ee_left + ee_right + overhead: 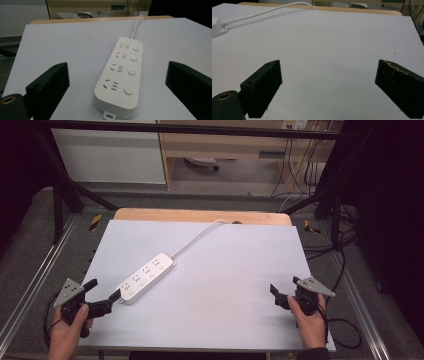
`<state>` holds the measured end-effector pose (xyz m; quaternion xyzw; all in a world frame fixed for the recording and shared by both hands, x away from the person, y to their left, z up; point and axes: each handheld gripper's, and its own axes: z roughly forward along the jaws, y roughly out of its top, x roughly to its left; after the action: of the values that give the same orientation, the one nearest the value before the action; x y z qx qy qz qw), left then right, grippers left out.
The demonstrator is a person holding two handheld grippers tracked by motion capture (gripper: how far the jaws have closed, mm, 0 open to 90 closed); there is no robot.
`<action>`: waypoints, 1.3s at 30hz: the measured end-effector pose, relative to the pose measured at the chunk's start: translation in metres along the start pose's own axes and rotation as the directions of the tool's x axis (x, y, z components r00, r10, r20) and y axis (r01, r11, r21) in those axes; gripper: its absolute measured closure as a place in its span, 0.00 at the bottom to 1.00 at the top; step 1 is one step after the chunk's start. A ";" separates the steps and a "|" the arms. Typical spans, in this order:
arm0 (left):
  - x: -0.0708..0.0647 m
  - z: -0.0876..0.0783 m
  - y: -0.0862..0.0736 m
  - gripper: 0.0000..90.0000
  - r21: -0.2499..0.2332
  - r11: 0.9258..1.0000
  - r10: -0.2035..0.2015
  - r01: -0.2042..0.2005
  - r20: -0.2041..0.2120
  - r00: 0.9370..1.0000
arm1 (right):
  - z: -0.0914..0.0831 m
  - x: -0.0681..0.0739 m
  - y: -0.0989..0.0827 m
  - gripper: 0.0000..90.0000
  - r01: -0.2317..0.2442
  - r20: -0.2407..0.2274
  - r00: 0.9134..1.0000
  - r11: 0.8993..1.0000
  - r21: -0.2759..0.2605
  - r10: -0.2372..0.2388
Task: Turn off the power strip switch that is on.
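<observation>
A white power strip with several sockets and round buttons lies slantwise on the white table top, left of centre. Its white cable runs to the far edge. My left gripper stands open near the front left, its jaws pointing at the strip's near end without touching. In the left gripper view the power strip lies between and ahead of the two spread jaws. At the front right my right gripper is open over bare table. The right gripper view catches the strip's far end and its cable.
A wooden table edge shows beyond the white top. Black frame bars stand at both sides, and loose cables lie on the floor at right. A wooden shelf unit stands behind.
</observation>
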<state>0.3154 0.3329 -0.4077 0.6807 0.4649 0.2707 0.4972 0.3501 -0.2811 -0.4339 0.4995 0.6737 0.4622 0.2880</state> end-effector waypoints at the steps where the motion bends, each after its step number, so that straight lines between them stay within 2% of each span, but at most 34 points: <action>1: 0.000 0.000 0.000 0.06 0.002 1.000 0.001 -0.001 0.002 1.000 | 0.000 0.000 0.000 0.08 0.001 0.001 1.000 1.000 0.001 -0.001; 11: -0.001 0.000 0.001 0.06 -0.004 1.000 0.002 -0.002 0.002 1.000 | 0.005 0.008 0.001 0.05 0.047 -0.023 0.999 0.998 0.034 -0.046; 15: -0.001 -0.001 0.001 0.06 -0.006 1.000 0.001 -0.001 0.004 1.000 | 0.004 0.009 0.001 0.05 0.041 -0.037 0.999 0.998 0.045 -0.039; 30: -0.002 -0.001 0.002 0.06 -0.009 1.000 0.001 -0.001 0.005 1.000 | 0.005 0.011 0.001 0.04 0.038 -0.041 0.999 0.998 0.048 -0.036; 32: -0.002 -0.002 0.002 0.05 -0.011 1.000 0.004 -0.005 -0.003 1.000 | 0.004 0.011 0.001 0.04 0.038 -0.042 0.998 0.998 0.048 -0.036; 36: -0.002 -0.002 0.004 0.05 -0.021 1.000 -0.017 0.016 -0.041 0.999 | 0.004 0.012 0.001 0.04 0.040 -0.044 0.998 0.998 0.050 -0.038; 39: -0.001 -0.002 0.005 0.06 -0.016 1.000 -0.023 0.023 -0.042 0.999 | 0.004 0.012 0.001 0.04 0.038 -0.044 0.998 0.998 0.050 -0.036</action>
<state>0.3150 0.3321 -0.4025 0.6656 0.4810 0.2827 0.4957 0.3503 -0.2687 -0.4334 0.4838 0.7005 0.4502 0.2693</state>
